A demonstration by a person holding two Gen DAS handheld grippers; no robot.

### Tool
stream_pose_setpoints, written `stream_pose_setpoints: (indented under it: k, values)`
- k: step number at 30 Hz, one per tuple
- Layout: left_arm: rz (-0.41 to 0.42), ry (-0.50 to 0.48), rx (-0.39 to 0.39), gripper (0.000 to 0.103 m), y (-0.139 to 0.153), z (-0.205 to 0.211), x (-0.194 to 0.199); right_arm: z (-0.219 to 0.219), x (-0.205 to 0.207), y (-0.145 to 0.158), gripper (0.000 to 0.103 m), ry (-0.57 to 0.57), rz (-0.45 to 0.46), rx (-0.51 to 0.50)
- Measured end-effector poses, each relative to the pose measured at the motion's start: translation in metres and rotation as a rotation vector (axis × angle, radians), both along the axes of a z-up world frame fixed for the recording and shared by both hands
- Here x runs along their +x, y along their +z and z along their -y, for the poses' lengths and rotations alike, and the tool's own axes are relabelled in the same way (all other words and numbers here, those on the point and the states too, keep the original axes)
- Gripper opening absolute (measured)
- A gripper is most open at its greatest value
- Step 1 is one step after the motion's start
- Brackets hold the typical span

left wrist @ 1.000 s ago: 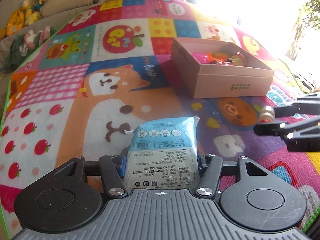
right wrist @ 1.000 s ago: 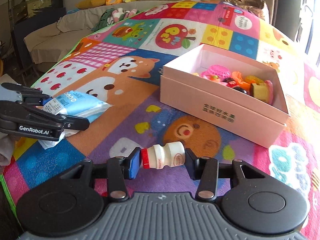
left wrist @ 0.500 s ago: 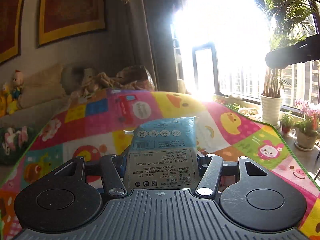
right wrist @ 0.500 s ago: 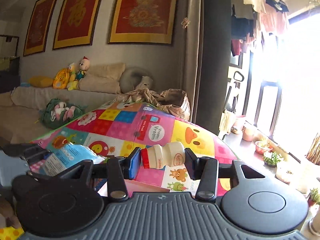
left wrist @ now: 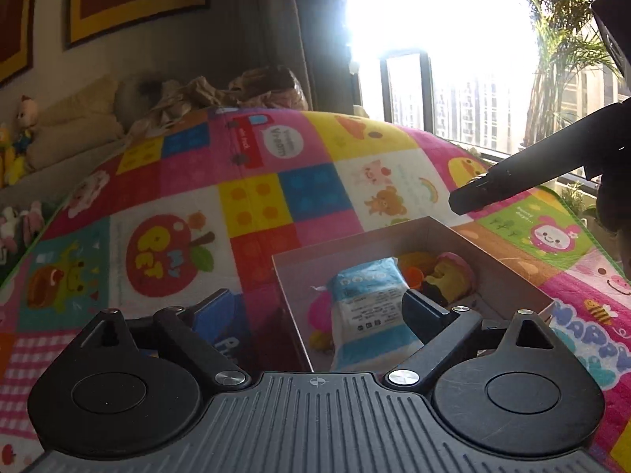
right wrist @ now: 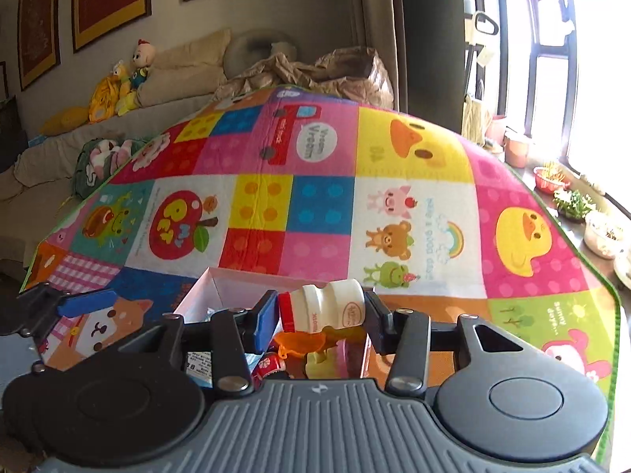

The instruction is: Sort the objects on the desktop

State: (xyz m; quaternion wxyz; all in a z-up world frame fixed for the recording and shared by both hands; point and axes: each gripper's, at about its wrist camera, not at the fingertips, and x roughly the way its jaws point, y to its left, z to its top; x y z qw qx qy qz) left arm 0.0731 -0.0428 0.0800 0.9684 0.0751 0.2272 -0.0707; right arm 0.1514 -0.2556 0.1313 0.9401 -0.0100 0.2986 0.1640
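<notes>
The left gripper (left wrist: 319, 311) hung over the near left corner of the pink box (left wrist: 355, 240), its jaws spreading apart with nothing pressed between them — the blue-and-white packet (left wrist: 368, 307) lay below and just ahead of its right finger, inside the box and clear of both pads. Ahead of that finger, deeper in the box, sat a heap of small toys (left wrist: 437, 276) in orange, yellow and pink. Beyond the box the bright patchwork play mat (left wrist: 276, 197) stretched away. To the right, the right gripper (right wrist: 321, 313) was clamped on a small white bottle (right wrist: 323, 307) with a red cap, held sideways between its pads, cap toward the blue left pad — it hovered above the box (right wrist: 213, 287), whose toys showed directly beneath the bottle
</notes>
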Motion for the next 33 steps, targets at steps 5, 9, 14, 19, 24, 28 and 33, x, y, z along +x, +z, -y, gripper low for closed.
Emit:
stream_pose_setpoints:
  k: [5, 9, 14, 19, 24, 28, 33]
  values:
    - [-0.124, 0.041, -0.052, 0.097, -0.018, -0.019, -0.025, -0.017, 0.01, -0.034, 0.046, 0.043, -0.145, 0.038]
    - [-0.184, 0.035, -0.086, 0.1, -0.033, -0.028, -0.044, -0.017, -0.004, -0.038, 0.049, 0.028, -0.162, 0.048]
    - [-0.207, 0.075, -0.114, 0.103, -0.05, -0.04, -0.066, -0.004, -0.048, -0.03, 0.061, 0.005, -0.123, 0.081]
    - [-0.283, 0.1, -0.185, 0.103, -0.07, -0.051, -0.08, -0.012, -0.109, -0.054, 0.084, -0.042, -0.085, 0.089]
    - [-0.271, 0.107, -0.15, 0.103, -0.073, -0.046, -0.083, -0.03, -0.147, -0.097, 0.086, -0.045, -0.125, 0.045]
    - [-0.266, 0.125, -0.127, 0.103, -0.075, -0.044, -0.081, -0.044, -0.152, -0.115, 0.1, -0.034, -0.11, -0.059]
    - [-0.268, 0.129, -0.123, 0.103, -0.076, -0.044, -0.077, -0.054, -0.133, -0.128, 0.103, -0.048, -0.148, -0.127]
